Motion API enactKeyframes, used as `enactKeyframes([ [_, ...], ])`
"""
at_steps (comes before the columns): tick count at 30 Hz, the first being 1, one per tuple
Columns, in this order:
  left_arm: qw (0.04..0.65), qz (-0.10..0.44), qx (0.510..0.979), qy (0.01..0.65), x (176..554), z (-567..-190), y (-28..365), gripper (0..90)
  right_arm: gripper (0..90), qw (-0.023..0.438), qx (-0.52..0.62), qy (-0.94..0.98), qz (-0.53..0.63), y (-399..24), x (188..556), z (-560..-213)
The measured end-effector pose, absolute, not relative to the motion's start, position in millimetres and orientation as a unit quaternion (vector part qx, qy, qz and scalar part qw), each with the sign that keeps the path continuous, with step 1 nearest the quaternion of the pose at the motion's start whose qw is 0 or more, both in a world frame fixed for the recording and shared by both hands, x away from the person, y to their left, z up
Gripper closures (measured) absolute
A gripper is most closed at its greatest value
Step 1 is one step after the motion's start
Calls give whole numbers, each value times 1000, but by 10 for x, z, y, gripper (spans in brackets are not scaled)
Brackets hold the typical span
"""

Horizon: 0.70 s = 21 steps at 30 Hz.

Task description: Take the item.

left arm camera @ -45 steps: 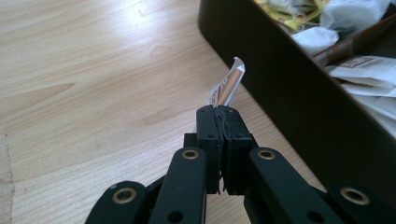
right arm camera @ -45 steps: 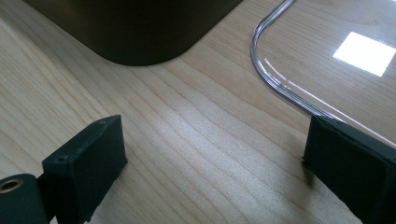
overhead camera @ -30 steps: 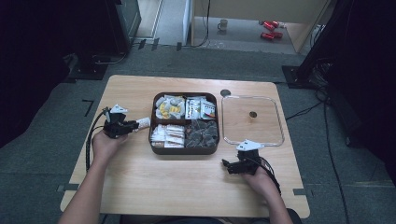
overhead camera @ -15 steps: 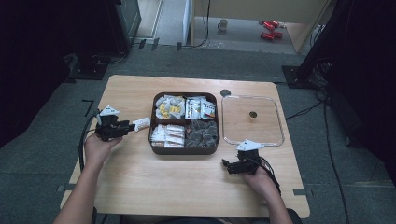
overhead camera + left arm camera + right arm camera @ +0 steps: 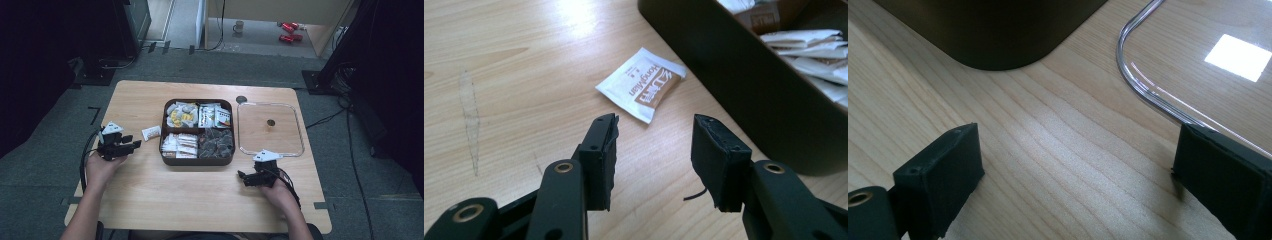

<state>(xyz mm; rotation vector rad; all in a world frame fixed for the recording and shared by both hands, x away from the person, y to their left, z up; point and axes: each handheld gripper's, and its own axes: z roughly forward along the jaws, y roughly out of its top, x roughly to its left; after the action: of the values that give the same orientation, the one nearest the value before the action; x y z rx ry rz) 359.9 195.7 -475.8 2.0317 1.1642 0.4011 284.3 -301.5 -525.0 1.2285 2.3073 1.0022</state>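
Jaws of the left gripper [image 5: 654, 150], foreground of its own view, have just been opening and stand apart on nothing. Beyond them the sachet [image 5: 642, 83] lies flat on the table [image 5: 499, 75], centre frame, just beside the brown tray [image 5: 744, 95] at upper right.

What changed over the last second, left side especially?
The left gripper let go of the white sachet: its jaws have just been opening and it drew back toward the table's left edge. The sachet now lies on the table beside the brown box. The right gripper, clear lid and box stayed put.
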Motion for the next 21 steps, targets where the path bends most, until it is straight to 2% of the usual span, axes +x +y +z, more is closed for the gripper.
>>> enactKeyframes([
  [21,355,158,793,470,3387,-5060,2122,480,55,171,432,812,353,-3016,2844,-5250],
])
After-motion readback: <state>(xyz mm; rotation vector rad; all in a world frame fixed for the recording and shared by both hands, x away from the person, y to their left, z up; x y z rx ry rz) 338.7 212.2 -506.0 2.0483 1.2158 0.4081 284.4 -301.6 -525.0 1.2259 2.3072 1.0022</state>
